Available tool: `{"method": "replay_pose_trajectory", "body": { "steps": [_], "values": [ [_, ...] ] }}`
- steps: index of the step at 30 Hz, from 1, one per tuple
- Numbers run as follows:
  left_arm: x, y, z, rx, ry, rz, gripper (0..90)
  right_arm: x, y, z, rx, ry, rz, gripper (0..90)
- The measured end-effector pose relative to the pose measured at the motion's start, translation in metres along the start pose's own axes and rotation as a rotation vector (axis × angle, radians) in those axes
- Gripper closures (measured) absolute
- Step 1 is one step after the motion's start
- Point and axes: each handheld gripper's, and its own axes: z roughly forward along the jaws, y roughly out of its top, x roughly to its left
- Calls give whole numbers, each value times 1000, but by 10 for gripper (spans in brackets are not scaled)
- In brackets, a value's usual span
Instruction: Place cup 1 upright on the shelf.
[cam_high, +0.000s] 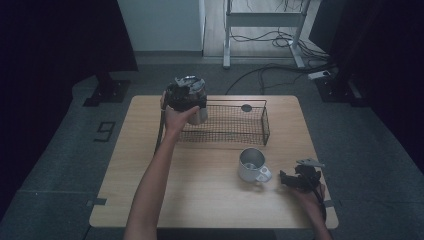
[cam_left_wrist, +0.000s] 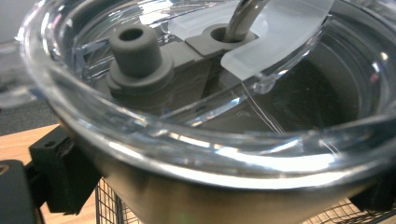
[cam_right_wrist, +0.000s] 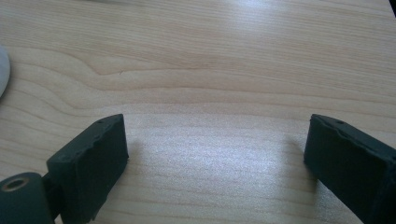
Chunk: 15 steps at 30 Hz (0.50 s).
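A: What sits around the work?

B: A wire basket (cam_high: 227, 122) stands at the far middle of the wooden table (cam_high: 150, 165), with a small dark round thing (cam_high: 246, 107) at its far side. A white mug (cam_high: 252, 165) stands in front of the basket, handle toward the right gripper (cam_high: 290, 180), just beside it but apart. Beyond the table lie cables and a desk frame on a grey floor.

A: Anything in the way?

B: The basket's left end wall is right under the tumbler (cam_high: 197, 100), and its mesh (cam_left_wrist: 109, 205) shows below the cup in the left gripper view.

A: Where is the tumbler, and who has it?

B: Up off the table at the basket's left end, in the left gripper (cam_high: 185, 95). The jaws stand wide, clamped on its body, one black pad (cam_left_wrist: 60, 172) pressed to the left side and the other at the far right edge.

A: How does it look?

B: A steel cup, smooth and shiny, flaring toward the top. A clear plastic lid (cam_left_wrist: 210, 116) with a thick round rim covers it, carrying a grey rubber plug (cam_left_wrist: 135, 51), a frosted slider and a metal straw (cam_left_wrist: 243, 18) through a hole.

A: The right gripper?

B: Low over bare wood grain, jaws wide apart, nothing between them.
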Motion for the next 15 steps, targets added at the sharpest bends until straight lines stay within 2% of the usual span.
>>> {"method": "replay_pose_trajectory", "body": {
  "steps": [4,15],
  "values": [
    [-1,-6,6,-2,14,-5,42,0,0,0,0,0,-1,61],
    [-2,-16,19,28,7,-9,42,0,0,0,-2,2,-3,65]
  ]
}}
